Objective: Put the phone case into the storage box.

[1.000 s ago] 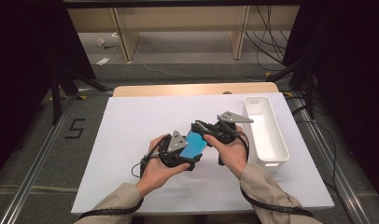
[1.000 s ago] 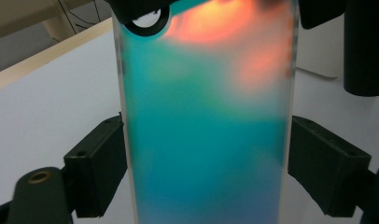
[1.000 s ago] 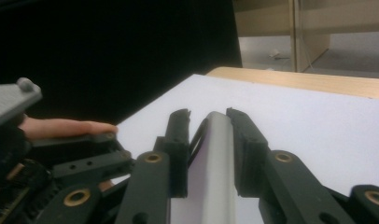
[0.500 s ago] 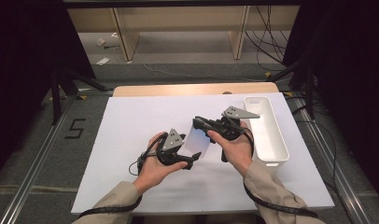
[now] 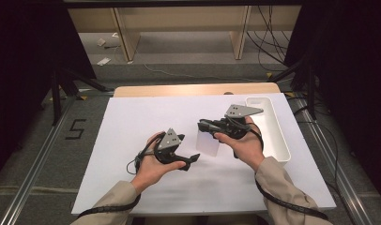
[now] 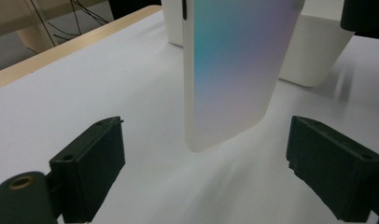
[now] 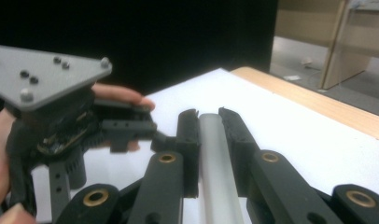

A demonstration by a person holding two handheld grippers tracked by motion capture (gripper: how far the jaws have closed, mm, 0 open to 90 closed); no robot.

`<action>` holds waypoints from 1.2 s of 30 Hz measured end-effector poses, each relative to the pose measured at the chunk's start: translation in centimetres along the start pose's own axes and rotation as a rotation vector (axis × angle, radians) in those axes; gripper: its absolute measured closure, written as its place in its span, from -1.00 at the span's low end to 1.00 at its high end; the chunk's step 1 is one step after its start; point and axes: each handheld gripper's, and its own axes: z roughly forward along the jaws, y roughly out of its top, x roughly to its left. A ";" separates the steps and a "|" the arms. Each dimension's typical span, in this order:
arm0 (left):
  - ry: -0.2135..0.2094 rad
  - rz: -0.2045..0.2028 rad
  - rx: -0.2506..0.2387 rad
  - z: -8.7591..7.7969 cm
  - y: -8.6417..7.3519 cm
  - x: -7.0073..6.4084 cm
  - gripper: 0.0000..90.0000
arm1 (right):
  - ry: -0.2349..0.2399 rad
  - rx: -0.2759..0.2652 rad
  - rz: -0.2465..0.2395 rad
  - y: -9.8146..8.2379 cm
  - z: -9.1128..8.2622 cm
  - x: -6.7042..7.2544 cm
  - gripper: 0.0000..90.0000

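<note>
While the right gripper clamps the phone and the left gripper gapes empty, carry it level, probably to the bin.

We see both grippers in black plastic: left gripper and right gripper, each topped by a grey three-cornered plate with small screws. Brass-coloured pivot bushings sit on the jaw links. Black cables trail back along the beige sleeves.
</note>
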 end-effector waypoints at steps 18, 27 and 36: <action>-0.018 0.024 0.032 0.3 -0.4 0.1 -0.83 | 0.096 0.064 -0.088 0.2 0.1 0.2 0.77; -0.023 0.041 0.049 0.5 -0.5 0.1 -0.83 | 0.124 0.075 -0.108 0.3 0.1 0.4 0.77; -0.039 0.055 0.058 0.7 -0.8 0.1 -0.69 | 0.159 0.082 -0.115 0.4 0.2 0.7 0.78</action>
